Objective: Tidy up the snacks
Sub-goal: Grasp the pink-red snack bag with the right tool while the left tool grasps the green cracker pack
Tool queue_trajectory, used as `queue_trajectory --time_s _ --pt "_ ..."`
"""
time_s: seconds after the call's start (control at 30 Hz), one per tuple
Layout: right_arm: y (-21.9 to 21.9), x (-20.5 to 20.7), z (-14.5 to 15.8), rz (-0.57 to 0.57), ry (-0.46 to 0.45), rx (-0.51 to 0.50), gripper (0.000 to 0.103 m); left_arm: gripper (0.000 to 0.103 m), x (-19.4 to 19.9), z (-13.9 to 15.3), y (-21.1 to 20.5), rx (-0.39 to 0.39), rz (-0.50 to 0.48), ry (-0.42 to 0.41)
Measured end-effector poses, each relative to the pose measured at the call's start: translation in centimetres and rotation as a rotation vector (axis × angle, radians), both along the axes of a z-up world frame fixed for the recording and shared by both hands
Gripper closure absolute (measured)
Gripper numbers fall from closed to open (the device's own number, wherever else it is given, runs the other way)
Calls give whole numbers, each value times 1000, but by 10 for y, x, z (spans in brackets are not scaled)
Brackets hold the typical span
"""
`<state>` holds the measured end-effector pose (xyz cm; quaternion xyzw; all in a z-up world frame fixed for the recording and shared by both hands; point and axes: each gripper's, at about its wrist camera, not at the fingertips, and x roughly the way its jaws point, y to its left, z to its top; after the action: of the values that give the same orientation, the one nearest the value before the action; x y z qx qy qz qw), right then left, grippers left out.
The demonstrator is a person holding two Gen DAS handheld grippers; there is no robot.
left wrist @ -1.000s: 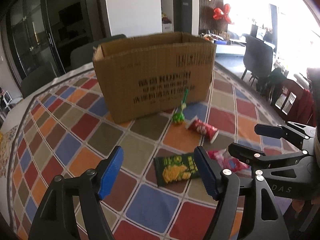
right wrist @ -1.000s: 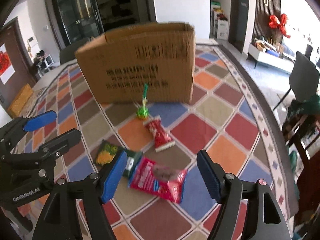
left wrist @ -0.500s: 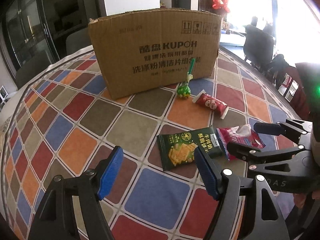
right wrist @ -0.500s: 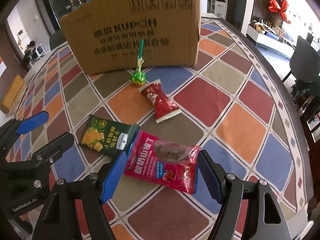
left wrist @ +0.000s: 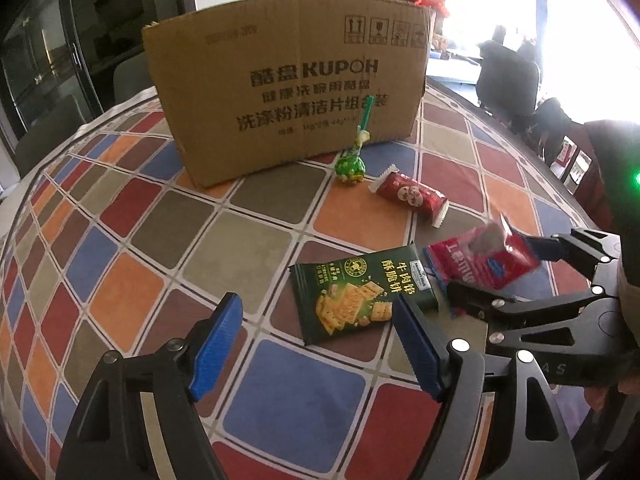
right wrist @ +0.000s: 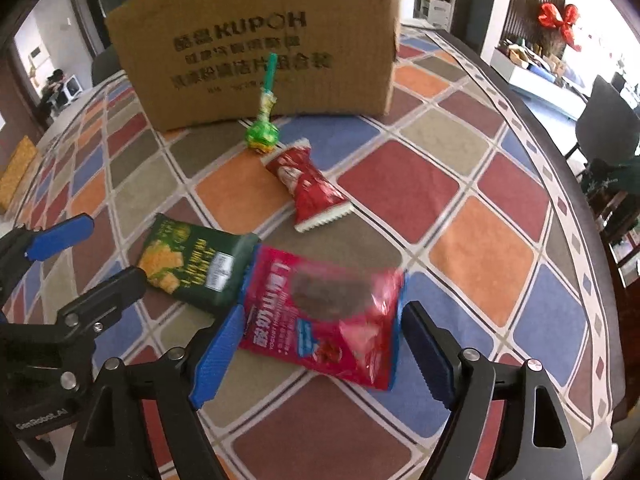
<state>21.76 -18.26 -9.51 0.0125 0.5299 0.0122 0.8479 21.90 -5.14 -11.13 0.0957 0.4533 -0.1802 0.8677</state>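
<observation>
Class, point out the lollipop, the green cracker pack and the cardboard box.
Lollipop (left wrist: 350, 168), left wrist view, on its green wrapped head.
Cracker pack (left wrist: 360, 292), left wrist view, middle of its front.
Box (right wrist: 256, 40), right wrist view, on its printed front wall.

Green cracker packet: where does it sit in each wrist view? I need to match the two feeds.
Left wrist view: green cracker packet lies lower centre, just above the left gripper's right finger.
Right wrist view: green cracker packet lies left of centre, partly under the red snack bag.
Shared landmark: the cardboard box with the green lollipop leaning on it.
</observation>
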Motion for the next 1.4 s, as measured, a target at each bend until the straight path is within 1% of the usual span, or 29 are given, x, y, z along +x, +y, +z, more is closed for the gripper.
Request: queue_trajectory --time_s 0.07,0.17,0.2,0.3,0.33,0.5,0.6,0.73,0.87,0.93,1.03,1.1,1.13,1.27,1.33,1.4 --pt "-3 0 0 -10 -7 -13 22 25 1 -2 -3 -4 -6 7" --pt "-7 2 1 -16 -16 -3 22 24 3 -3 -9 -11 -16 19" --pt "-7 2 1 -15 -19 -5 25 24 3 -4 -11 -10 -20 20" --pt "-6 1 3 4 -39 -17 38 22 5 -5 -17 -7 -26 28" --pt "-7 1 3 8 -42 -15 40 20 6 -6 -18 -6 -27 35" --pt "-14 1 4 7 -54 10 47 19 7 -9 -26 2 -37 52" --pt "-18 0 7 0 -59 25 52 16 9 -10 -31 4 -32 59" --pt "-25 1 7 -8 -67 36 61 16 14 -15 -37 9 -17 78" --pt "-29 0 7 -8 -71 50 65 15 18 -22 -39 14 11 91" --pt "-30 0 7 -8 -74 51 67 13 20 -25 -40 8 24 102" --pt "-32 -1 8 -14 -80 39 68 11 20 -29 -41 16 37 91" --pt "-34 -1 8 -20 -79 48 68 13 19 -30 -41 14 38 72" --pt "-35 -2 8 -19 -80 49 68 20 17 -29 -40 10 38 62" --pt "-32 -3 10 -9 -93 49 71 33 13 -27 -39 -7 37 56" --pt "-31 -5 14 -6 -108 43 76 36 12 -26 -36 -18 40 56" --pt "-31 -5 17 -4 -121 51 78 38 12 -25 -35 -23 42 57"
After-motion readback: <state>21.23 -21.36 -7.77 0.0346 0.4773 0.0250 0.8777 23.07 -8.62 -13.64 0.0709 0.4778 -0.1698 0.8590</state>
